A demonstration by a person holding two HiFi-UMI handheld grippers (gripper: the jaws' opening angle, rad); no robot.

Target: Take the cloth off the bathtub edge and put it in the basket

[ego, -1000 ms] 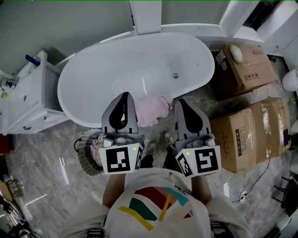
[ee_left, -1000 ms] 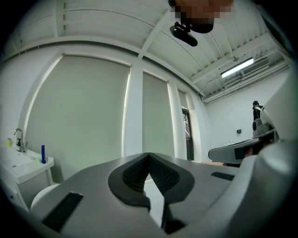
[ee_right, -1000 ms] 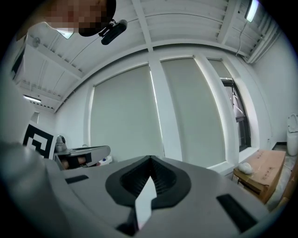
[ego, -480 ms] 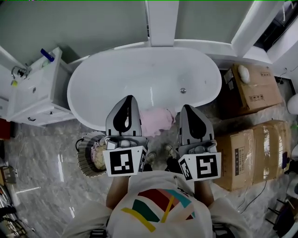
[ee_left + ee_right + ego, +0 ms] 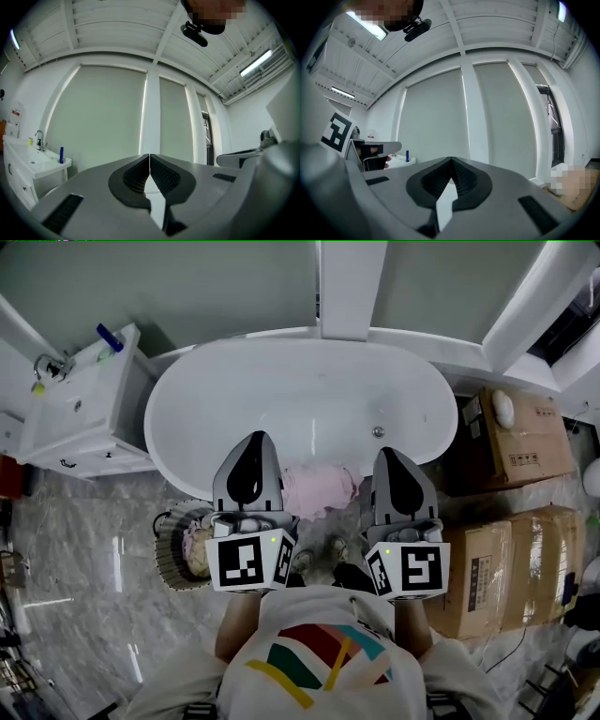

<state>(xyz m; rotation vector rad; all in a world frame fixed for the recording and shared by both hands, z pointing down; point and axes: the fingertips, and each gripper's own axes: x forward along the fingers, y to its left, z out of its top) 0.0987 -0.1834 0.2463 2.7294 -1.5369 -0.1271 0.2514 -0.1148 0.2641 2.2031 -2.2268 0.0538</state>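
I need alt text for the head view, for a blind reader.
A pink cloth lies on the near edge of a white bathtub, between the shut left gripper and the shut right gripper. A basket stands on the floor at the left.

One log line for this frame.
left claw: shut, empty | right claw: shut, empty | cloth: on bathtub edge | basket: on floor

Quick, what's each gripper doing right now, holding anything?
Left gripper: closed, holding nothing.
Right gripper: closed, holding nothing.
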